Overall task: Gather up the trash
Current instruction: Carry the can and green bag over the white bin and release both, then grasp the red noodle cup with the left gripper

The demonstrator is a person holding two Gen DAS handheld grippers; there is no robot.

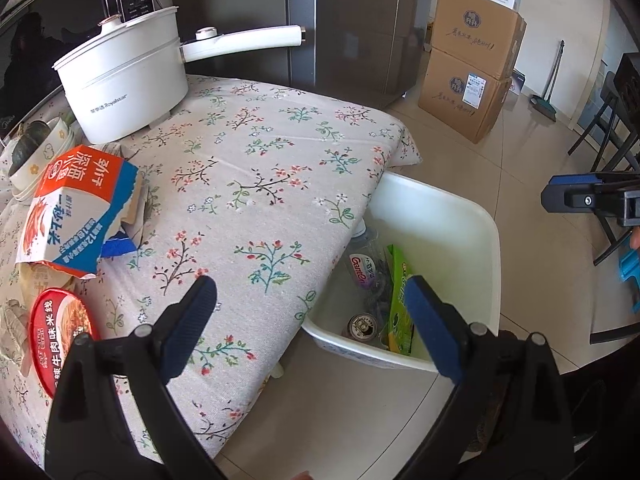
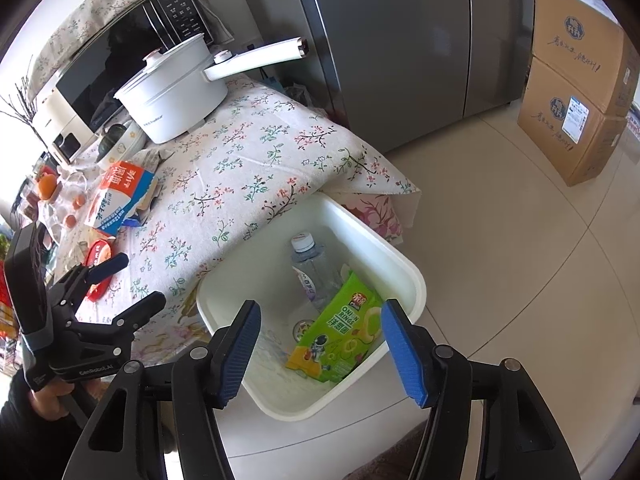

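Blue-padded right gripper [image 2: 320,354] hangs with jaws apart and empty above the white bin [image 2: 412,276], where the green snack bag [image 2: 340,332] lies beside a bottle [image 2: 316,272]. Left gripper [image 1: 310,322] gapes empty too. Its reach toward the torn carton [image 1: 76,216] may snag the tablecloth [image 1: 256,168]. Only the left view shows the can [image 1: 362,326].

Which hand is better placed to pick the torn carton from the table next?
Probably the left. Its open gripper is over the table edge, near the torn carton. The right gripper, open and empty, is over the white bin.
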